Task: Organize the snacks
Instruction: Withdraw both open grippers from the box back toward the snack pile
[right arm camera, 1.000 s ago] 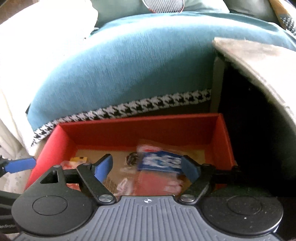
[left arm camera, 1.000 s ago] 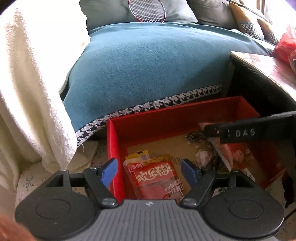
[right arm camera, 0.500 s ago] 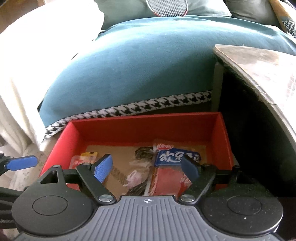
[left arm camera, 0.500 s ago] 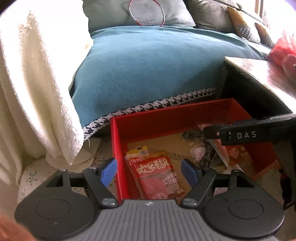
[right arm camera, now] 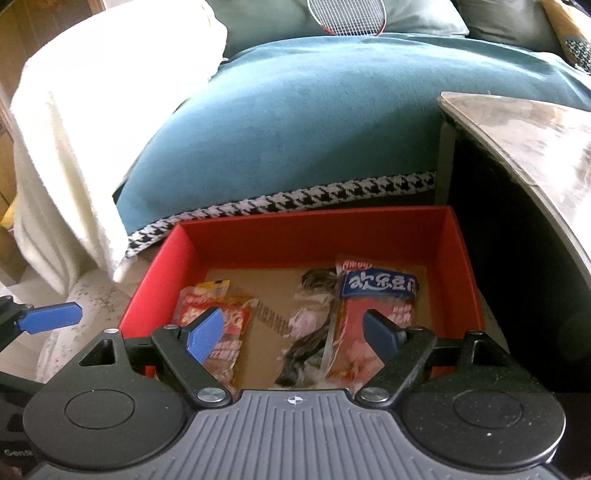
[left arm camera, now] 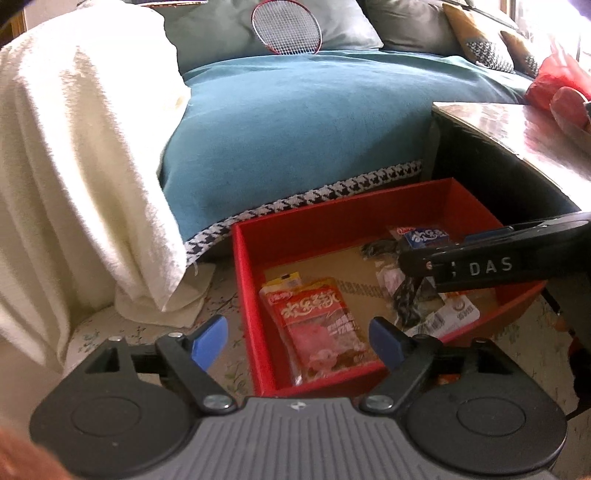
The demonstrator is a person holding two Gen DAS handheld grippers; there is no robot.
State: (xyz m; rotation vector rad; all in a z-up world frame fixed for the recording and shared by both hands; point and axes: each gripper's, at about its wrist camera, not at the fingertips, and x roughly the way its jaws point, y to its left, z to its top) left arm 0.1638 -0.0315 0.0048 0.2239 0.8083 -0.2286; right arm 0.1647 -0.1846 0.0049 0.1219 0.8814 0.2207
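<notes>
A red box (left arm camera: 332,225) (right arm camera: 306,236) stands on the floor by the sofa. In it lie a red-orange snack pack (left arm camera: 317,325) (right arm camera: 218,325) at the left, a red pack with a blue label (right arm camera: 373,310) (left arm camera: 424,236) at the right, and a dark clear-wrapped snack (right arm camera: 314,328) between them. My left gripper (left arm camera: 299,341) is open and empty above the box's near left corner. My right gripper (right arm camera: 293,332) is open and empty above the box's near side. The right gripper's black arm (left arm camera: 491,258) crosses the left wrist view.
A teal sofa cover (left arm camera: 295,129) with a houndstooth hem lies behind the box. A white towel (left arm camera: 74,166) hangs at the left. A dark table (right arm camera: 517,155) stands close at the right, with red items (left arm camera: 561,85) on it. A racket (left arm camera: 286,29) rests on the cushions.
Both grippers have pulled back and up from the box, so more of it and the sofa shows. The snacks lie where they were.
</notes>
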